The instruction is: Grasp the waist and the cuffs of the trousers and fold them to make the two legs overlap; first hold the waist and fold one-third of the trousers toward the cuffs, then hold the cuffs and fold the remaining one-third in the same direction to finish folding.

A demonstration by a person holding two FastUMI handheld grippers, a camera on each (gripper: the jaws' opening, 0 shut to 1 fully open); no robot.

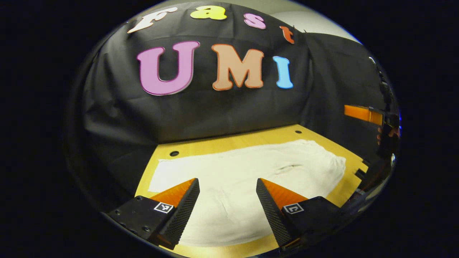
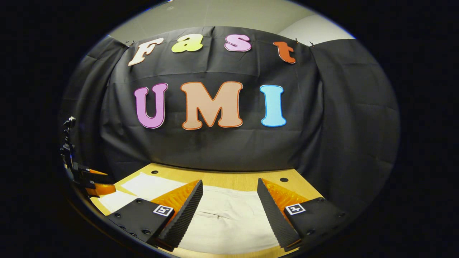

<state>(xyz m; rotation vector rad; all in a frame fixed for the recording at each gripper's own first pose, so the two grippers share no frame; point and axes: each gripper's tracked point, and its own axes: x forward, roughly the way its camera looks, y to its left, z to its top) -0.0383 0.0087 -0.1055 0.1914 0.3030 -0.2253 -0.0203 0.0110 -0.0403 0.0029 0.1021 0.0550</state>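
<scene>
White trousers (image 1: 251,168) lie flat across the yellow wooden table (image 1: 222,143), with a straight end at the left and a rounded end at the right. My left gripper (image 1: 227,181) hovers open over the near left part of the cloth, nothing between its fingers. In the right gripper view, my right gripper (image 2: 230,181) is also open, held above the trousers (image 2: 229,215) and empty. The right gripper (image 1: 358,113) appears far right in the left gripper view, raised above the table. The left gripper (image 2: 109,182) appears at the far left of the right gripper view, over the trousers' end.
Black cloth walls close the booth behind and on both sides of the table (image 2: 179,173). Small round holes (image 1: 174,153) mark the tabletop near its back edge. A hand (image 1: 381,136) holds the right gripper at the right edge.
</scene>
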